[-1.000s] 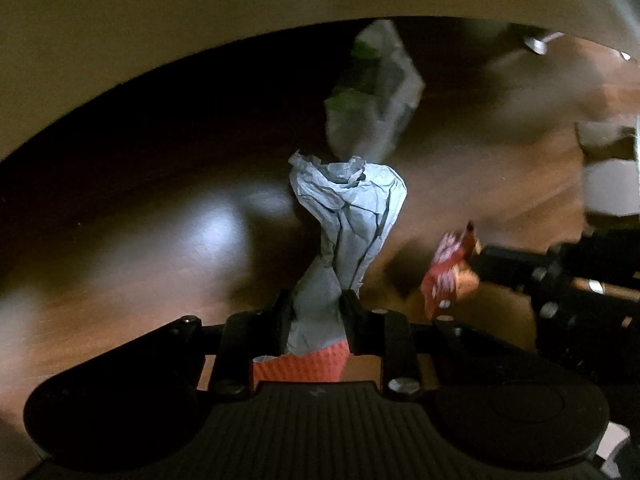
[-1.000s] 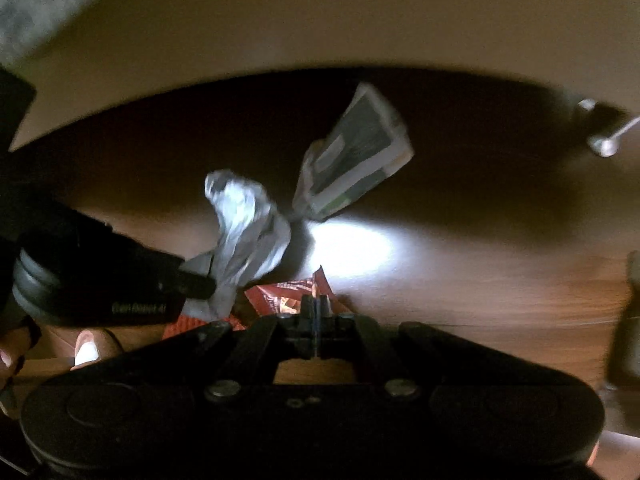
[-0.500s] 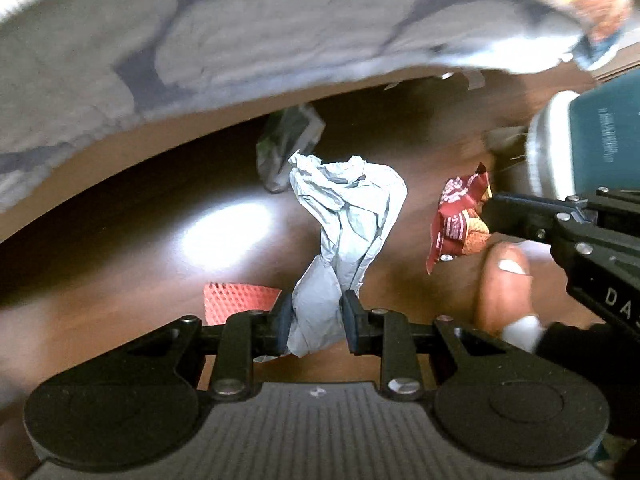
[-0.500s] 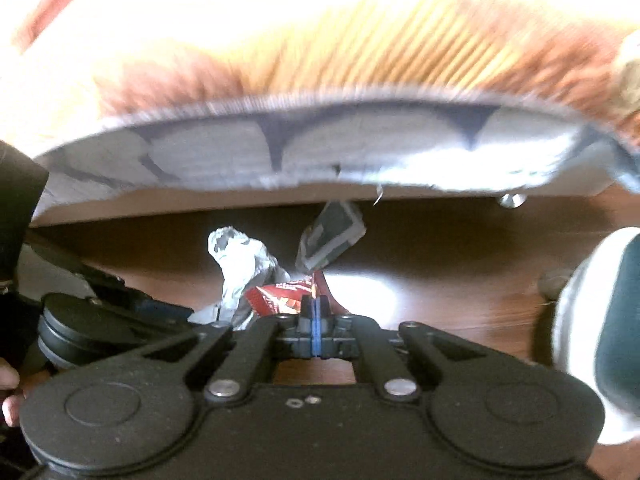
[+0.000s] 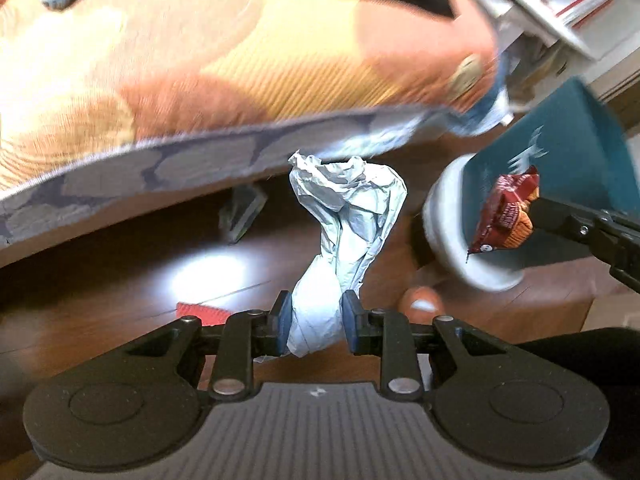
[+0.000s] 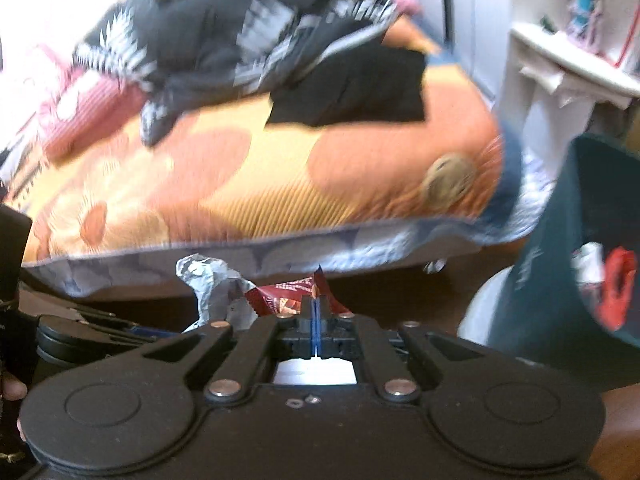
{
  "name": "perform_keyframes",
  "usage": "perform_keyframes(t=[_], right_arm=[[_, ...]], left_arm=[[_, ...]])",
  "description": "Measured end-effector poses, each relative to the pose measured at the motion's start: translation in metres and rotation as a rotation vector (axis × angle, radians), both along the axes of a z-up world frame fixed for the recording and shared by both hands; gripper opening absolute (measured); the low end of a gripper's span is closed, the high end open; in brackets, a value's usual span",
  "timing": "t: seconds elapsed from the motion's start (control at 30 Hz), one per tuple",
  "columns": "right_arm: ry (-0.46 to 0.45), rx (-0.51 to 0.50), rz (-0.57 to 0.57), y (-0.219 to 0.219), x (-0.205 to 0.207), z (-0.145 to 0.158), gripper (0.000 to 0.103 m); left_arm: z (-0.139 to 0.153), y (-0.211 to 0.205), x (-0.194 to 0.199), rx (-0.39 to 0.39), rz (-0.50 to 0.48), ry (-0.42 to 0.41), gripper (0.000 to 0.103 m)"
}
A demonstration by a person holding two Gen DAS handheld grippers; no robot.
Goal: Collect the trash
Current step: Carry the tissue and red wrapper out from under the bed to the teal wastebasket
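My left gripper [image 5: 314,322] is shut on a crumpled pale grey paper [image 5: 348,216] and holds it above the dark wood floor. My right gripper [image 6: 315,316] is shut on a red snack wrapper [image 6: 282,296]; the wrapper also shows in the left wrist view [image 5: 508,212], hanging at the right gripper's tips. The grey paper also shows in the right wrist view [image 6: 212,284], to the left. A dark teal trash bin [image 5: 560,168] with a pale rim lies tilted at the right; in the right wrist view the trash bin [image 6: 592,240] holds something red.
A bed with an orange patterned cover [image 5: 240,60] overhangs the floor. Under it lie a green and white wrapper [image 5: 240,212] and a red mesh piece [image 5: 200,312]. Dark clothes [image 6: 248,32] lie on the bed. A white shelf [image 6: 560,64] stands at the right.
Both grippers have pulled back and up from under the bed with their trash still held. The bed top and the bin have come into view.
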State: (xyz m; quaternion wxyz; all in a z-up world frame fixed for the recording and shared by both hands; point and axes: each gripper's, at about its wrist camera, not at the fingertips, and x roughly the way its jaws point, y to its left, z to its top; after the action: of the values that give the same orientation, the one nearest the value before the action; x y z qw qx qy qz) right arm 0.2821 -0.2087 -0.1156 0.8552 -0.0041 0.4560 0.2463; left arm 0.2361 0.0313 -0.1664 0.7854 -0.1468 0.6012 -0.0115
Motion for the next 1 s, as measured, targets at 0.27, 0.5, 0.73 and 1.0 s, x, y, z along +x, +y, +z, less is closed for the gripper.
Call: perform_keyframes(t=[0.27, 0.5, 0.73, 1.0], right_arm=[[-0.171, 0.065, -0.074, -0.068, -0.015, 0.066, 0.001], [-0.232, 0.074, -0.172, -0.125, -0.012, 0.087, 0.001], [-0.255, 0.053, -0.265, -0.177, -0.004, 0.088, 0.001], [-0.244, 0.028, -0.356, -0.222, 0.013, 0.076, 0.001]], left_arm=[[0.074, -0.066, 0.005, 0.024, -0.054, -0.142, 0.026], [0.13, -0.131, 0.024, 0.024, -0.115, -0.25, 0.026], [0.156, -0.19, 0.057, 0.021, -0.181, -0.315, 0.026], [0.158, -0.257, 0.095, 0.009, -0.28, -0.325, 0.026]])
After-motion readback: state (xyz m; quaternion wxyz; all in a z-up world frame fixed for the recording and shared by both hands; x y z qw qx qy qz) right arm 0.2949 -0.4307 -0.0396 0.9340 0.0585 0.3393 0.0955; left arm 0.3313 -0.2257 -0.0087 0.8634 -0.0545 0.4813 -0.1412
